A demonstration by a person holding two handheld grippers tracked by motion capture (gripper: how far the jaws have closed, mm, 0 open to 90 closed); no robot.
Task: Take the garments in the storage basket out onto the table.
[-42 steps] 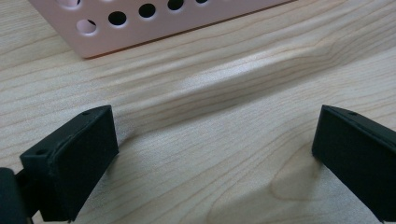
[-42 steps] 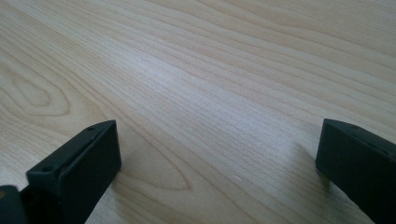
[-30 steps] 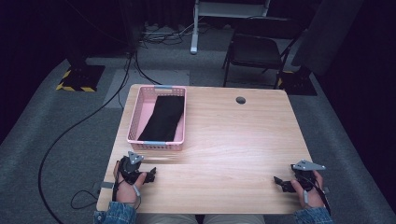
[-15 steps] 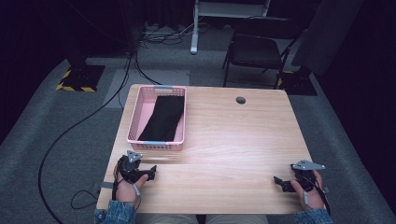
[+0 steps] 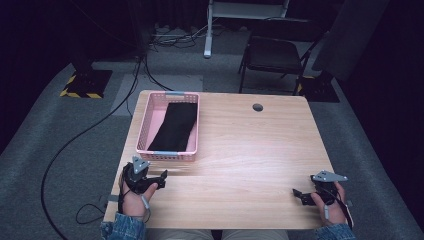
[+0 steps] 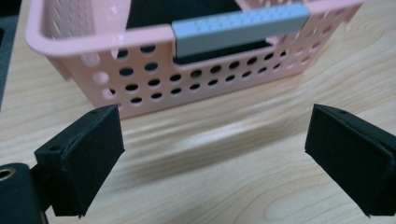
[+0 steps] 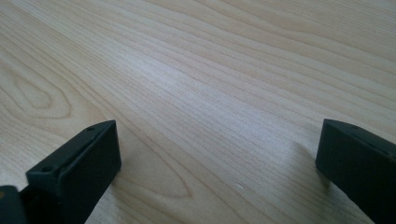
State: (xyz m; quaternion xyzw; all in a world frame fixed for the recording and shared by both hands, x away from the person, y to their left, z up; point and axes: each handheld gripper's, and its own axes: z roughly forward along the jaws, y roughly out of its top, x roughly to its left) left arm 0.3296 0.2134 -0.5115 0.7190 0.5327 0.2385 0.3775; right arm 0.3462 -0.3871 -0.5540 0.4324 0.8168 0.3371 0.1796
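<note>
Your left hand (image 5: 134, 197) comes in from the near edge of the worktop (image 5: 240, 150) at its left corner, with the denim cuff (image 5: 122, 227) just over the edge. It holds the left gripper (image 5: 161, 176) pointing forward and slightly to the right, toward the near short wall of the pink basket (image 5: 167, 153). In the left gripper view the two black jaws stand wide apart with bare wood between them. They have just been closing a little, but they grip nothing. Straight ahead of them is the basket's perforated wall, with its grey handle strip (image 6: 240, 30) on the rim.

The black cloth (image 5: 175, 127) lies folded lengthwise inside the basket, running from the near wall toward the far one. It is well apart from both grippers, and you can glimpse it through the holes behind the grey strip.

Your right hand (image 5: 330, 202) rests at the near right corner of the worktop, wrist low. It holds the right gripper (image 5: 298, 194) pointing left across the wood, with the grey three-cornered plate (image 5: 330, 176) on top. In the right gripper view its jaws are spread wide over plain wood grain and hold nothing.
</note>
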